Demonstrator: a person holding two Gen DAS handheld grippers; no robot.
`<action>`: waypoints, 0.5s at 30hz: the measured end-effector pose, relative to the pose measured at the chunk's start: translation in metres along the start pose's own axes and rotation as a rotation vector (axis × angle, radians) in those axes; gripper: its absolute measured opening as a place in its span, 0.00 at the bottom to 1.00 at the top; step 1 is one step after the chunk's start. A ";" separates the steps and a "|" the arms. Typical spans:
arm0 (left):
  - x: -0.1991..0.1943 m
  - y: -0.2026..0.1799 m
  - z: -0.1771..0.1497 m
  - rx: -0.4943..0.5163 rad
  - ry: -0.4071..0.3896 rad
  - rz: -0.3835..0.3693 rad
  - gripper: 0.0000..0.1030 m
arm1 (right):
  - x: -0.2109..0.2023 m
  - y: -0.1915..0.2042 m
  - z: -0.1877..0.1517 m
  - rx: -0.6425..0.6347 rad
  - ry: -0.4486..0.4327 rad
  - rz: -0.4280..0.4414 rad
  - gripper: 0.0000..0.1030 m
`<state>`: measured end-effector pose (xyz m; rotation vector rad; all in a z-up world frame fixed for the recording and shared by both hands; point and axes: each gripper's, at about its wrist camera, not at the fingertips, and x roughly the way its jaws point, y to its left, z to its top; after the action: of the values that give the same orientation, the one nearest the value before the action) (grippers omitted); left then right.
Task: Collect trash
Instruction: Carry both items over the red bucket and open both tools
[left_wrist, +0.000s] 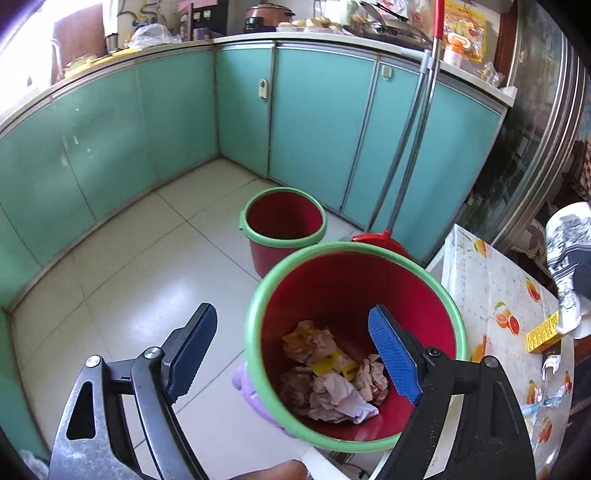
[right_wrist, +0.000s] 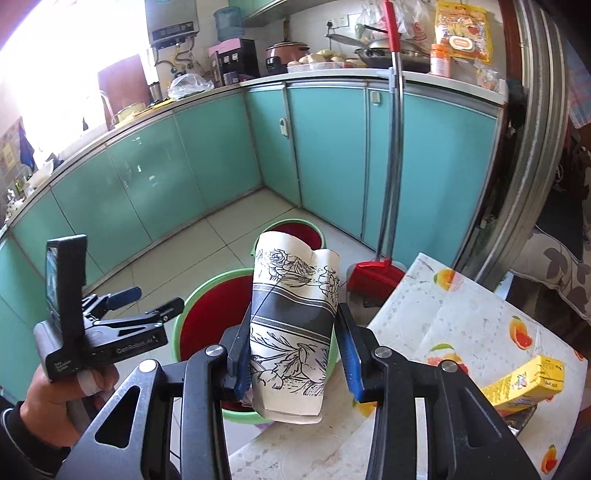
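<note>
Hovering at left, the left gripper (left_wrist: 293, 352) had its blue-padded fingers (left_wrist: 393, 356) spread wide with nothing between them, above the near red plastic bucket with a green rim (left_wrist: 436, 291), where crumpled paper trash (left_wrist: 332, 376) lay at the bottom. A second red bucket (left_wrist: 282, 225) stood behind on the pale tiled floor (left_wrist: 147, 258). Further right, the right gripper (right_wrist: 293, 350) was clamped on a crushed paper cup printed with black flowers (right_wrist: 295, 314), beside the fruit-patterned tablecloth (right_wrist: 461, 317) bearing a yellow carton (right_wrist: 524, 380).

Both grippers: black metal frames with cut-outs, silver pivot screws, ribbed blue pads (left_wrist: 395, 354). Left hand (right_wrist: 55, 402): dark sleeve, white-taped finger.
</note>
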<state>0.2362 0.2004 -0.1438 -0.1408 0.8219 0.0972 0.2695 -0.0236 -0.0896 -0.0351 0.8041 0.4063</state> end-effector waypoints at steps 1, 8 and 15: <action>-0.007 0.008 0.001 -0.013 -0.013 0.015 0.86 | 0.007 0.006 0.002 -0.009 0.002 0.012 0.36; -0.037 0.054 -0.002 -0.096 -0.066 0.091 0.99 | 0.069 0.038 0.004 -0.066 0.059 0.036 0.36; -0.044 0.077 -0.011 -0.136 -0.066 0.132 0.99 | 0.110 0.050 -0.002 -0.092 0.114 0.039 0.38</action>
<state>0.1881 0.2736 -0.1254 -0.2103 0.7588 0.2808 0.3180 0.0600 -0.1630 -0.1295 0.8990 0.4817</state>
